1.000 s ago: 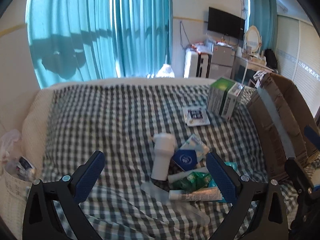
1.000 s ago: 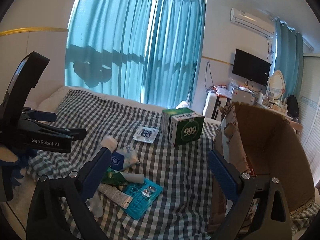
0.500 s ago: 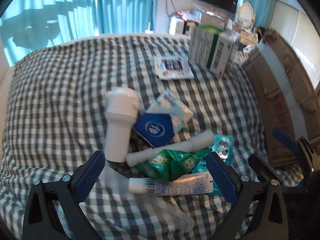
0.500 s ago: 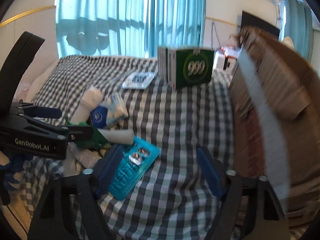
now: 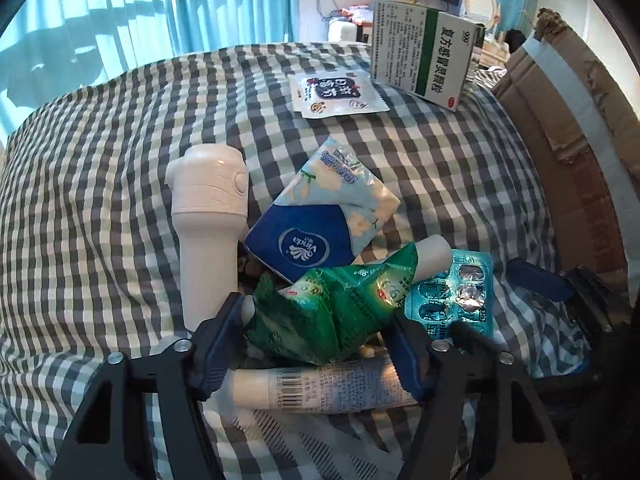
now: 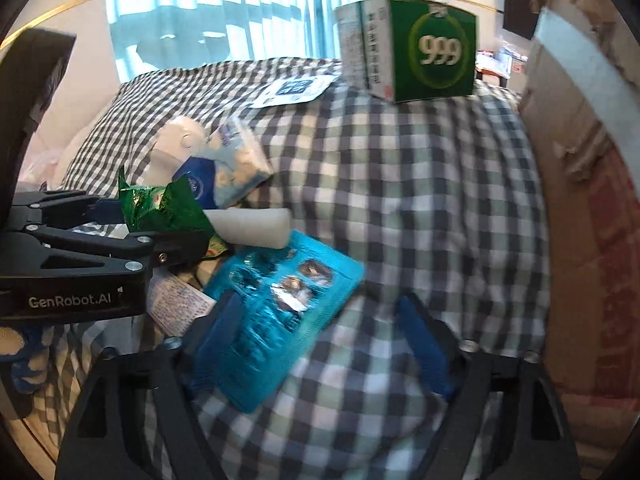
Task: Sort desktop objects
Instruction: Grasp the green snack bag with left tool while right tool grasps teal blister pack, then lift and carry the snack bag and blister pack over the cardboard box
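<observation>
A heap of small items lies on the checked cloth. My left gripper points down into the heap. Its jaws are closing on a crinkled green packet, and both pads touch the packet's edges. Below the packet lies a white barcoded tube. My right gripper hovers low with its jaws opening. A teal blister pack lies between its fingers and leans on the left finger; the right finger stands clear. The left gripper shows from the side with the green packet in it.
Also in the heap are a white cylinder device, a blue tissue pack, a white roll and a clear comb. A sachet and a green medicine box stand farther back. A cardboard box walls the right.
Both grippers have sunk toward the heap and tilted down. The left jaws have narrowed from wide open onto the green packet. The right jaws narrowed, then widened over the blister pack.
</observation>
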Motion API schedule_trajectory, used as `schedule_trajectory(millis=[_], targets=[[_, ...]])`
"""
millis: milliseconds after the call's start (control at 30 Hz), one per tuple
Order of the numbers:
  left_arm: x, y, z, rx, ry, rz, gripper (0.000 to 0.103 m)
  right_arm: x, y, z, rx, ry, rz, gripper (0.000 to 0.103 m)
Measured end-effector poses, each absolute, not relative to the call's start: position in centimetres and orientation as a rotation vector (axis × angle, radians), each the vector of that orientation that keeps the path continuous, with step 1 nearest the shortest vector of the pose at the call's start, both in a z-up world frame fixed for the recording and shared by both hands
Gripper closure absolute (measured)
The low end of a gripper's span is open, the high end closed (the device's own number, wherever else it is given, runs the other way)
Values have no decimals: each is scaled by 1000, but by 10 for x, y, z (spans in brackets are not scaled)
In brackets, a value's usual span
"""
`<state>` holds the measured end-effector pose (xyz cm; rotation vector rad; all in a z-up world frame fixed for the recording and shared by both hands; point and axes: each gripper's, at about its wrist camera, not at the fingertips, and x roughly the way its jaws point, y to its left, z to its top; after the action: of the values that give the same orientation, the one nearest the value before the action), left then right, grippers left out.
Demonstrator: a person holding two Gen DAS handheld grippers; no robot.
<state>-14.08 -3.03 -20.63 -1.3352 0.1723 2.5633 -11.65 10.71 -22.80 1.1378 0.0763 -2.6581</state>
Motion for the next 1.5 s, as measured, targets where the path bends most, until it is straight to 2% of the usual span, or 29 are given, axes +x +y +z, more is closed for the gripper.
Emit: schedule_trajectory(millis=[100, 133, 167, 200, 233, 267, 300, 367, 433, 767, 967, 1267, 1500], targets=[[-139, -34, -203, -1318, 152, 2570, 41, -115, 95, -230, 1123, 131, -2644, 20], [-140, -32, -201, -1309, 153, 2575, 42, -114, 90, -230, 1118, 162, -2640, 28], [-141, -31, -199, -1301, 155, 2582, 42, -113, 89, -229, 1107, 174, -2646, 31], [-140, -33, -197, -1296, 155, 2584, 43, -112, 90, -228, 1099, 162, -2650, 40], [-140, -33, -195, -1294, 154, 2586, 44, -112, 94, -226, 1095, 133, -2662, 54], [-142, -35, -192, -1292, 152, 2587, 45, -113, 102, -224, 1096, 77, -2661, 56], [-141, -36, -190, -1289, 150, 2590, 46, -113, 107, -222, 1096, 37, -2663, 68], [-142, -38, -180, -1277, 145, 2597, 48, -114, 119, -218, 1098, -60, -2638, 75], [-141, -42, -170, -1260, 138, 2608, 51, -111, 119, -213, 1097, -34, -2632, 80], [-130, -53, -125, -1135, 117, 2622, 59, -83, 119, -175, 973, 32, -2704, 94], [-104, -40, -115, -1040, 106, 2644, 60, -69, 127, -151, 912, 37, -2758, 95], [-77, -41, -69, -857, 33, 2706, 60, -45, 132, -113, 785, 49, -2832, 96], [-50, -36, -37, -735, 58, 2738, 60, -19, 130, -80, 652, 61, -2881, 96]])
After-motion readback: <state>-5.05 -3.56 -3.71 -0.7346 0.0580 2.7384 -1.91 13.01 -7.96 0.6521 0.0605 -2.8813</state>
